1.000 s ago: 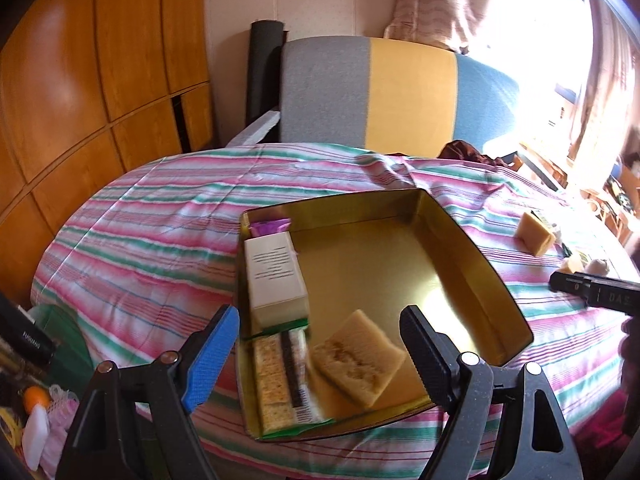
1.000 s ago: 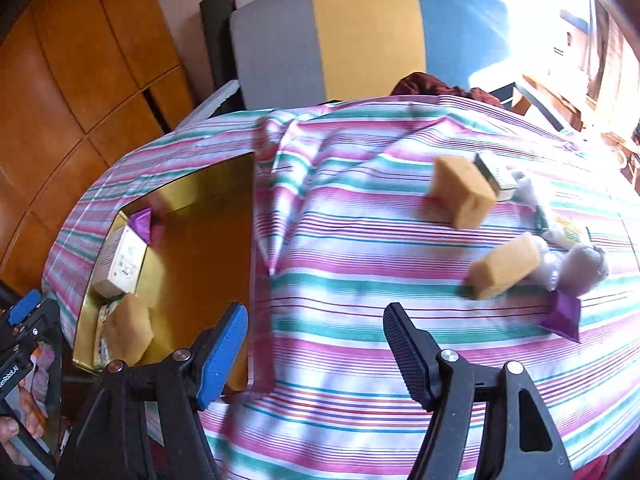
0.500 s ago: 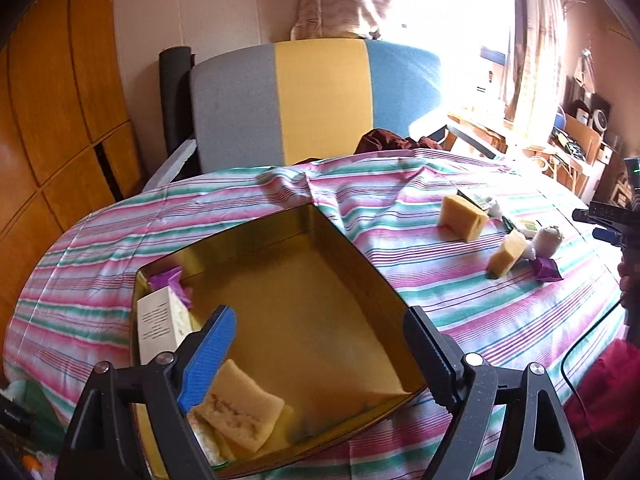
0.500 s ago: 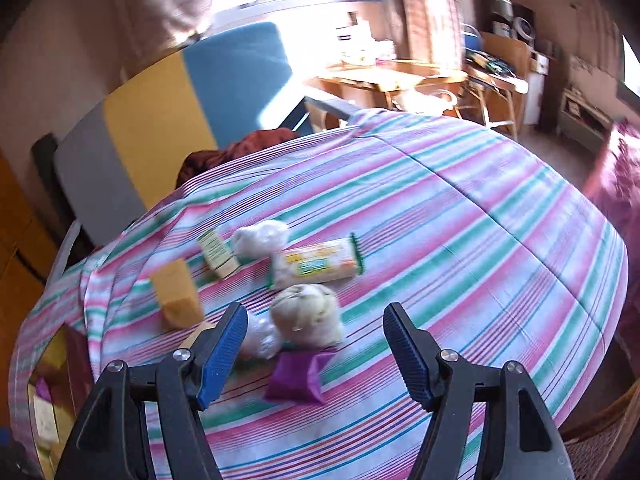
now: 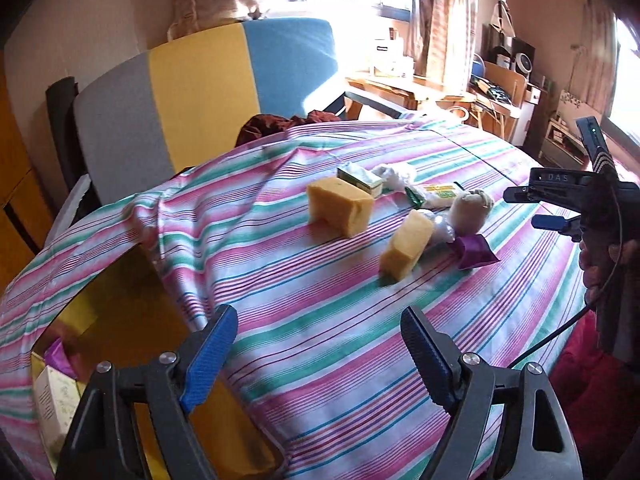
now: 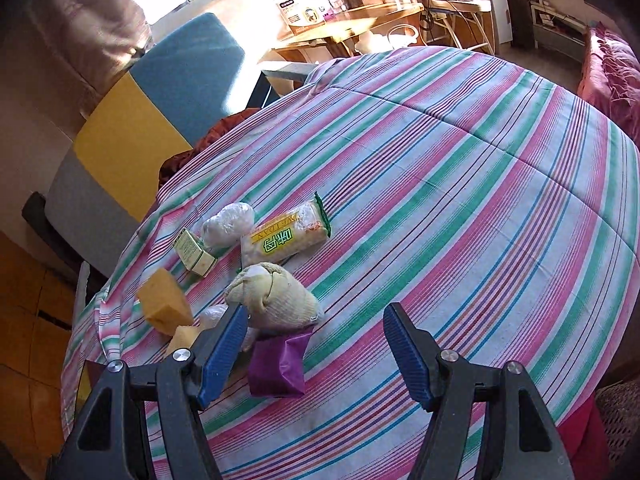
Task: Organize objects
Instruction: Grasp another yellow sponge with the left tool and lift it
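Note:
A loose group lies on the striped tablecloth (image 5: 320, 320): a large yellow sponge (image 5: 339, 205), a smaller sponge (image 5: 405, 246), a purple packet (image 5: 474, 252), a cream cloth bundle (image 5: 469, 211), a green-printed snack pack (image 5: 436, 193) and a small green box (image 5: 359, 179). The gold tin (image 5: 132, 304) sits at lower left, holding a white box (image 5: 56, 400). My left gripper (image 5: 318, 354) is open and empty, short of the sponges. My right gripper (image 6: 314, 354) is open and empty, just before the purple packet (image 6: 278, 364) and cloth bundle (image 6: 272, 296); it also shows in the left wrist view (image 5: 560, 208).
A grey, yellow and blue chair (image 5: 208, 92) stands behind the table. A dark red cloth (image 5: 280, 126) lies on it. A white wrapped ball (image 6: 228, 224) sits by the snack pack (image 6: 284, 238). A wooden desk (image 6: 352, 28) is by the window.
Both grippers have swung right, away from the tin toward the group of loose items. The right gripper has come closer to the purple packet and cloth bundle. Both stay open.

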Motion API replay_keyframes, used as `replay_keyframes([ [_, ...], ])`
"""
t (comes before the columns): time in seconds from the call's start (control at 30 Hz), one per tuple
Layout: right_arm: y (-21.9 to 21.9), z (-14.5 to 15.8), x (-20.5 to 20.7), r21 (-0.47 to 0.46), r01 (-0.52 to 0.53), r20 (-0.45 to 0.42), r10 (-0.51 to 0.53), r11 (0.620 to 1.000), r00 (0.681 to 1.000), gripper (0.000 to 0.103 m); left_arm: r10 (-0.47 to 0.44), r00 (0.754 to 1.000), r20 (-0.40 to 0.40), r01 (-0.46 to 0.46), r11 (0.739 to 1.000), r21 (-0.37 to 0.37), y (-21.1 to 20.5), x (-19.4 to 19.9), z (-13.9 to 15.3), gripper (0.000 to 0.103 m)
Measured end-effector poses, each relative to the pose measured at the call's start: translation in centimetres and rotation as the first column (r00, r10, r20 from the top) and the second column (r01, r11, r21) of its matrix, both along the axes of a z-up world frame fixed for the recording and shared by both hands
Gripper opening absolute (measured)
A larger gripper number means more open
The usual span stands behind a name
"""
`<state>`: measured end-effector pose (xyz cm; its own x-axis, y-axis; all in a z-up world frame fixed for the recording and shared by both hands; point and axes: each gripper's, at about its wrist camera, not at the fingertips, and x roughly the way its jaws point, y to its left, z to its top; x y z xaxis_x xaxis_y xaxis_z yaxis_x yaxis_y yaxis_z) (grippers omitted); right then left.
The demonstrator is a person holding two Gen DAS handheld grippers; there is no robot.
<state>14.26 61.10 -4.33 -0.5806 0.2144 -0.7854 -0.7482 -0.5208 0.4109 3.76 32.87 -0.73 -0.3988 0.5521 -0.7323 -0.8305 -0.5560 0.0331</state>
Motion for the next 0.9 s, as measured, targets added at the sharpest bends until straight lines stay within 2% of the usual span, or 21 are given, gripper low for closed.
replay_keyframes([
  [0.23, 0.2, 0.0, 0.2, -0.032, 0.000, -0.024, -0.001, 0.999, 1.000, 0.071, -0.105, 0.993, 0.045, 0.106, 0.994, -0.021, 5.4, -0.2, -1.9, 0.080],
  [0.4, 0.4, 0.1, 0.4, -0.047, 0.007, -0.049, -0.010, 0.999, 0.999, 0.071, -0.163, 0.986, 0.035, 0.165, 0.985, -0.048, 8.6, -0.4, -3.1, 0.080],
  [0.6, 0.6, 0.0, 0.2, -0.055, 0.010, -0.062, -0.013, 0.998, 0.998, 0.071, -0.203, 0.979, 0.021, 0.204, 0.975, -0.088, 11.5, -0.7, -4.5, 0.080],
  [0.73, 0.7, 0.0, 0.1, -0.045, 0.007, -0.072, -0.010, 0.999, 0.997, 0.071, -0.208, 0.977, 0.053, 0.212, 0.973, -0.093, 13.1, -1.3, -5.7, 0.080],
  [0.77, 0.8, 0.0, 0.1, -0.043, 0.005, -0.075, -0.008, 0.999, 0.997, 0.072, -0.217, 0.974, 0.063, 0.222, 0.970, -0.097, 13.6, -1.4, -6.1, 0.066],
  [0.8, 0.8, 0.0, 0.1, -0.041, 0.002, -0.076, -0.005, 0.999, 0.997, 0.072, -0.232, 0.968, 0.094, 0.242, 0.965, -0.106, 13.9, -1.6, -6.6, 0.033],
  [0.83, 0.9, 0.0, 0.1, -0.040, 0.001, -0.075, -0.004, 0.999, 0.997, 0.072, -0.236, 0.964, 0.123, 0.249, 0.962, -0.110, 14.1, -1.6, -6.9, 0.035],
  [0.9, 0.9, 0.0, 0.0, -0.039, -0.006, -0.079, 0.003, 0.999, 0.997, 0.072, -0.232, 0.965, 0.122, 0.242, 0.968, -0.068, 13.5, -1.5, -6.4, 0.034],
])
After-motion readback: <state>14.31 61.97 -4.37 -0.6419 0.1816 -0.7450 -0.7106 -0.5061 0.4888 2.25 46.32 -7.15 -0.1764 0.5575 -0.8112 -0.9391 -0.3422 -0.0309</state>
